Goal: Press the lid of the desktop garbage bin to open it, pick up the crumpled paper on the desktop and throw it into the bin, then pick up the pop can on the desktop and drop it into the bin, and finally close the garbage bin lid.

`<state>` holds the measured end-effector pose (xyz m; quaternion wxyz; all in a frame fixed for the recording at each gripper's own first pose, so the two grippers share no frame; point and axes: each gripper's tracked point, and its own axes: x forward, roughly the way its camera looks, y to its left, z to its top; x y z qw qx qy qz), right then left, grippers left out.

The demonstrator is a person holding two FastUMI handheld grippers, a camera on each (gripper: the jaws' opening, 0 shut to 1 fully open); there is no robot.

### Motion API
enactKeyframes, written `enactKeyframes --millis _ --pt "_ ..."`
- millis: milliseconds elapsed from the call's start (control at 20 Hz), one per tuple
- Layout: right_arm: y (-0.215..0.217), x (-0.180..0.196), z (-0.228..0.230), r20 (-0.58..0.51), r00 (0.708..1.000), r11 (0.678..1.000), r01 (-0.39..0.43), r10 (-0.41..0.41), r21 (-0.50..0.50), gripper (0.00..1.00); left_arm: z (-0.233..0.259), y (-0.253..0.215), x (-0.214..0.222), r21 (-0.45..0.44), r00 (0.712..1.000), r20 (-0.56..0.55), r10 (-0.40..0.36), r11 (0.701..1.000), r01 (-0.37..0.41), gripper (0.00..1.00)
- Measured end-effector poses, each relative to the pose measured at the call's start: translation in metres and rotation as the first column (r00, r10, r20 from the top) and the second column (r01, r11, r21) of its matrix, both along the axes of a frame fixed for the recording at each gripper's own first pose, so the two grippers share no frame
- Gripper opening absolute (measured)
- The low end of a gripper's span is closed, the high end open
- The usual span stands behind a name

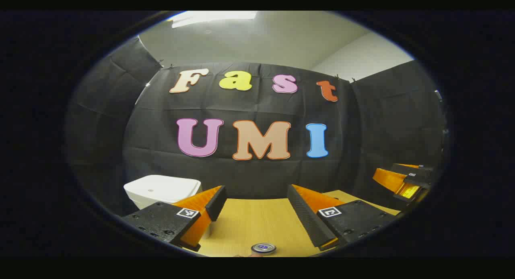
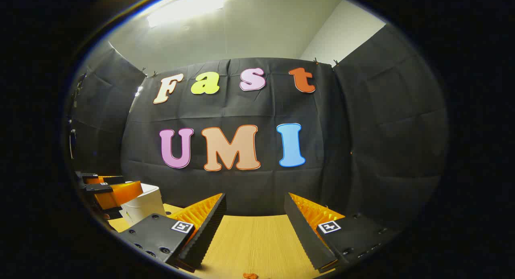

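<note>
Bin: I see the white garbage bin (image 1: 163, 189) on the wooden desktop (image 1: 257, 226) at my left, beside the left finger; its lid lies flat and shut, so I judge the press is not yet done.
Can: the pop can (image 1: 263, 248), top only, stands low between the left fingers, untouched.
Paper: an orange scrap (image 2: 250, 275) at the right view's bottom edge; I cannot tell whether it is the paper.
Left gripper (image 1: 257, 206): jaws wide apart, holding nothing.
Right gripper (image 2: 254, 214): jaws wide apart, empty.
Left to do: every step, as I judge it.
</note>
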<state>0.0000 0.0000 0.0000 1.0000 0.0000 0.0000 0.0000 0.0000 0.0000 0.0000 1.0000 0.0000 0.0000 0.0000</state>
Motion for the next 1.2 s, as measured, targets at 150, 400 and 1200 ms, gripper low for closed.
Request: enactKeyframes --millis 150,400,1200 --pt "0.003 0.0 0.002 0.009 1.0 1.0 -0.012 0.013 -0.021 0.96 -0.002 -0.004 0.001 -0.009 1.0 -0.005 -0.007 1.0 0.007 0.94" --pt "0.011 0.001 0.011 0.033 0.999 0.998 -0.039 0.04 -0.044 0.96 0.007 -0.002 -0.001 0.012 1.0 0.017 0.005 1.0 -0.005 0.92" --pt "0.013 0.0 0.013 0.054 0.996 0.997 -0.065 0.067 -0.042 0.96 0.006 -0.006 -0.011 0.031 0.999 0.026 0.027 0.999 -0.028 0.9"
